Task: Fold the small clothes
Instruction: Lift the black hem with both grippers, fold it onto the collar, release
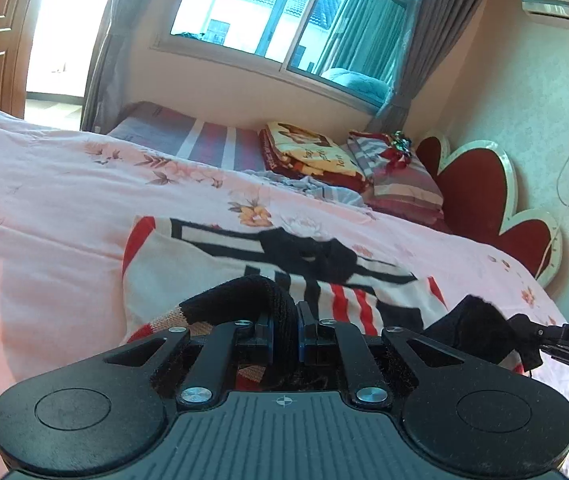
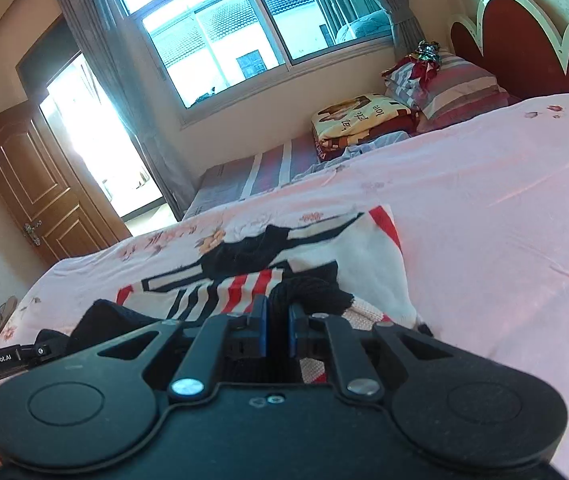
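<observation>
Both grippers pinch the near hem of a small knit sweater on the bed.

The left gripper point(image 1: 284, 334) clamps the black ribbed hem point(image 1: 244, 296) between its blue pads, and the right gripper point(image 2: 277, 330) is closed on the same black edge. The sweater point(image 1: 212, 264), white with red and black stripes, lies on the pink floral bedspread point(image 1: 44, 184), its far part flat, its near edge lifted. Pillows point(image 1: 400, 176) sit at the headboard point(image 1: 480, 188) end.

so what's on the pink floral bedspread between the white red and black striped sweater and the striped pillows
Left wrist view: bare pink bedspread, then a rumpled grey-blue cloth just before the pillows, beyond the sweater.
</observation>
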### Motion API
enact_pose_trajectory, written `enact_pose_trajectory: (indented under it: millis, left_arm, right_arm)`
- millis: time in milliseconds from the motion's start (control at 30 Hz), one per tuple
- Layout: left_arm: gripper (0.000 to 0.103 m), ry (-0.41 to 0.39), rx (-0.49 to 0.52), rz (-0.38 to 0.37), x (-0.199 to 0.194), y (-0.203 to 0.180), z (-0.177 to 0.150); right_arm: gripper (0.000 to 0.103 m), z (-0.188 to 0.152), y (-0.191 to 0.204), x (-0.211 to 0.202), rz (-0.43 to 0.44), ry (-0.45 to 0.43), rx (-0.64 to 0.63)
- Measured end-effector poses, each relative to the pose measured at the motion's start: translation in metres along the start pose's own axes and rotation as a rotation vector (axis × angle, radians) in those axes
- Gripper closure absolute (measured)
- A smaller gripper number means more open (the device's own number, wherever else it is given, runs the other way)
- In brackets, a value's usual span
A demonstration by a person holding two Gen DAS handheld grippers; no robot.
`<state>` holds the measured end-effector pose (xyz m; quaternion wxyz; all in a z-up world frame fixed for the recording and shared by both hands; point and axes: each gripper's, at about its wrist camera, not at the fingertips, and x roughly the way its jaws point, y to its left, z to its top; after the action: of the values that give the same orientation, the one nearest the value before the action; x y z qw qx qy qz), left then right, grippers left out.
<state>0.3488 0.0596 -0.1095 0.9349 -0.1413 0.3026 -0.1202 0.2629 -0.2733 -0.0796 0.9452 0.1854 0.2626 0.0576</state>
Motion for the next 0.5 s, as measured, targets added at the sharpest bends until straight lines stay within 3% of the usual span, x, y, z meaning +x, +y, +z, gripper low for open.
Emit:
enact_pose_trajectory:
  millis: [233, 333, 433, 500]
  left_arm:
    - [0.092, 0.059, -0.032, 0.112, 0.109, 0.007, 0.038]
    - [0.092, 0.136, -0.054, 0.151, 0.143, 0.017, 0.037]
    - [0.088, 0.196, -0.087, 0.12, 0.152, 0.024, 0.039]
    - [0.074, 0.183, -0.095, 0.081, 0.148, 0.027, 0.045]
  right_arm:
    - [0.093, 0.035, -0.028, 0.109, -0.051, 0.06, 0.028]
    - [0.091, 0.035, -0.046, 0.151, -0.077, 0.162, 0.09]
    - [0.069, 0.039, -0.058, 0.162, -0.079, 0.151, 0.132]
    - [0.033, 0.047, -0.058, 0.158, -0.087, 0.098, 0.102]
